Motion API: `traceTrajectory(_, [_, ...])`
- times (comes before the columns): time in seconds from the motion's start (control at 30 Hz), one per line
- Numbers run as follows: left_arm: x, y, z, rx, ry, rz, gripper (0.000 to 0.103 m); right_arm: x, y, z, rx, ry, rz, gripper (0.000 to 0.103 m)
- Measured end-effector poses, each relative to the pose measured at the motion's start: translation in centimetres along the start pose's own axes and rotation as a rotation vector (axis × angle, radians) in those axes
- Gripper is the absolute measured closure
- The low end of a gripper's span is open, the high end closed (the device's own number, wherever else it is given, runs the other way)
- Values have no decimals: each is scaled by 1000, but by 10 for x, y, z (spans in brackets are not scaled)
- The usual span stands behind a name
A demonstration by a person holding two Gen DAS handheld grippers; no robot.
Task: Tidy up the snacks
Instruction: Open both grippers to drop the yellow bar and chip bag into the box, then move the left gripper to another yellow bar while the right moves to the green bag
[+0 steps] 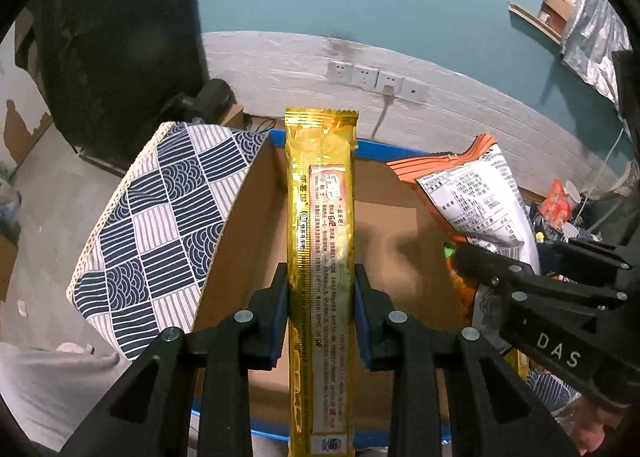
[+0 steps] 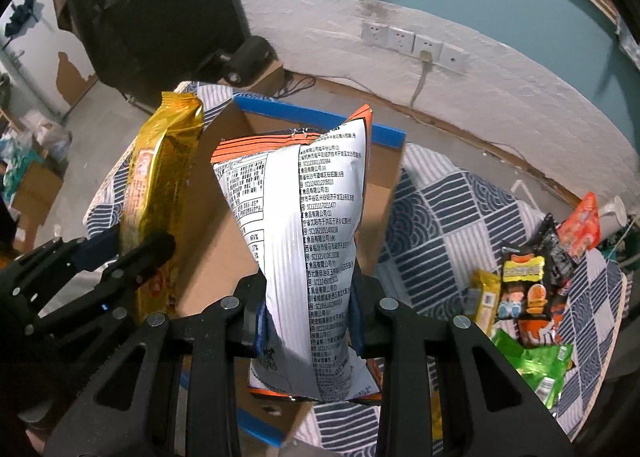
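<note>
Over the open cardboard box (image 1: 384, 225), in the left wrist view, the left claw (image 1: 321, 293) is clamped on a long gold snack packet (image 1: 321, 217), its blue-padded fingers (image 1: 280, 313) pressing the packet's two long edges; the packet stands upright, its crimped top reaching above the box's blue-taped far rim; a patterned navy-and-white cloth (image 1: 160, 217) lies to the left of the box; at the right edge the right claw (image 1: 480, 265) comes in sideways, holding an orange-and-white snack bag (image 1: 476, 193) with its printed back showing; beyond the box a white wall carries a row of sockets (image 1: 376, 79) with one cable plugged in.

In the right wrist view, the right claw (image 2: 308, 321) grips the orange-and-white snack bag (image 2: 304, 249) near its lower part, the bag upright above the cardboard box (image 2: 224, 217); to the left the left claw (image 2: 116, 253) pinches the gold snack packet (image 2: 160, 185), which leans beside the box's left wall; the patterned cloth (image 2: 460, 225) covers the worktop right of the box; on it, well apart from the box, lie a black-and-orange packet (image 2: 528, 297), a green packet (image 2: 536, 365), a small gold packet (image 2: 484, 297) and a red packet (image 2: 580, 225).
</note>
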State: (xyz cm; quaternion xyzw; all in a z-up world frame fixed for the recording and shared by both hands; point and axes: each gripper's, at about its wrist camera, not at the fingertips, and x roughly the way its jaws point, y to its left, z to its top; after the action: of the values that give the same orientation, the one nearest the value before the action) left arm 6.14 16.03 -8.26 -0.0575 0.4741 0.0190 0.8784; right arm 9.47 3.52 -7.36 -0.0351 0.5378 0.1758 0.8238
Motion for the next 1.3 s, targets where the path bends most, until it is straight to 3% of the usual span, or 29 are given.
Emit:
traceTrajectory(0.17, [6, 5, 0, -14, 13, 28, 72, 9, 6, 4, 2, 28, 34, 72])
traceTrajectory(0.23, [5, 8, 1, -19, 8, 38, 65, 10, 6, 4, 4, 28, 31, 70])
traceTrajectory(0.3, [2, 11, 1, -30, -3, 43, 52, 11, 5, 3, 4, 35, 27, 68])
traceTrajectory(0.37, [0, 13, 1, -38, -10, 45, 49, 10, 5, 2, 9, 40, 28, 64])
traceTrajectory(0.5, [-2, 14, 2, -43, -5, 42, 49, 6, 1, 0, 17, 33, 22, 62])
traceTrajectory(0.6, [-2, 12, 2, -39, -3, 42, 49, 0, 0, 1, 22, 18, 25, 52])
traceTrajectory(0.97, [-4, -6, -1, -8, 8, 15, 45, -24, -21, -14, 21, -10, -12, 50])
traceTrajectory(1.3, [-10, -53, -5, 73, 3, 0, 37, -49, -71, -47, 70, -24, -61, 46])
